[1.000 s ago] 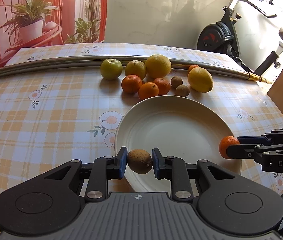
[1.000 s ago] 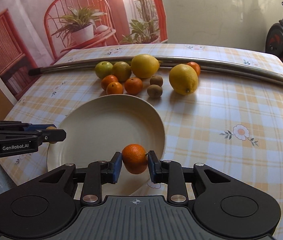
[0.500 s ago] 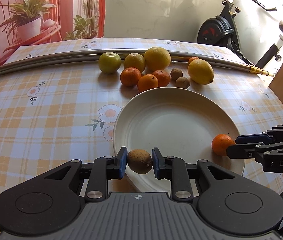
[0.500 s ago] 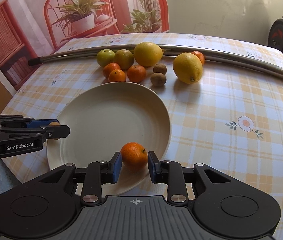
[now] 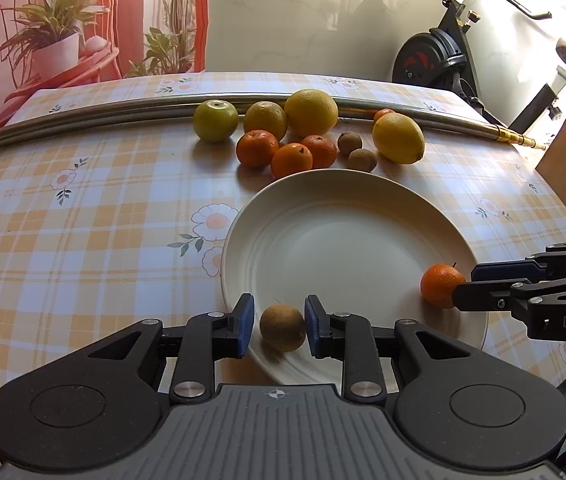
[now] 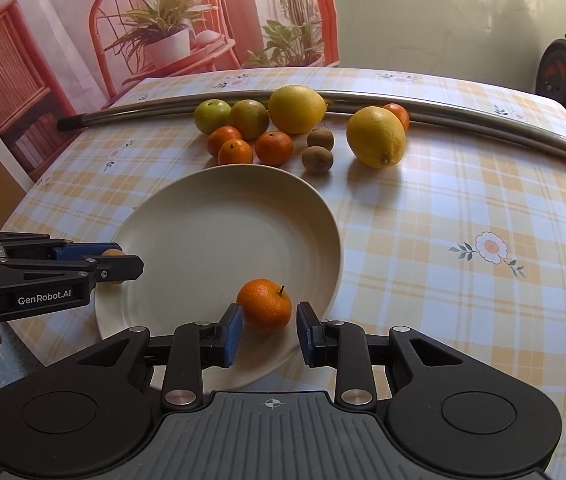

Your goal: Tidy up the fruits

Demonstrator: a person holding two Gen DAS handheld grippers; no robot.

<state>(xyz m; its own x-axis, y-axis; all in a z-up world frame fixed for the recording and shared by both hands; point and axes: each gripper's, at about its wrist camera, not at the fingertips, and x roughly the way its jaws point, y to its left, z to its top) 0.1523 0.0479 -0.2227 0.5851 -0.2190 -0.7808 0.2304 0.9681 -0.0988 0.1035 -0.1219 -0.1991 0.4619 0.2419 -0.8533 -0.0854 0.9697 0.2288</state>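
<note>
A cream plate (image 5: 347,240) (image 6: 211,220) sits on the checked tablecloth. My left gripper (image 5: 275,326) is open, its pads apart from a brown kiwi (image 5: 282,327) that rests on the plate's near rim. My right gripper (image 6: 267,330) is open around a mandarin (image 6: 263,305) that rests on the plate; it also shows in the left wrist view (image 5: 441,285). The left gripper shows in the right wrist view (image 6: 119,266) with the kiwi (image 6: 111,253) mostly hidden between its fingers.
Beyond the plate lie several loose fruits: a green apple (image 5: 215,121), a large orange (image 5: 311,107), a lemon (image 5: 398,138), mandarins (image 5: 257,148) and two kiwis (image 5: 362,160). A long metal tube (image 5: 83,116) crosses the table's far side. An exercise bike (image 5: 443,56) stands behind.
Both grippers lowered their fruit onto the plate and opened. The kiwi and the mandarin now rest on the plate, free of the pads.
</note>
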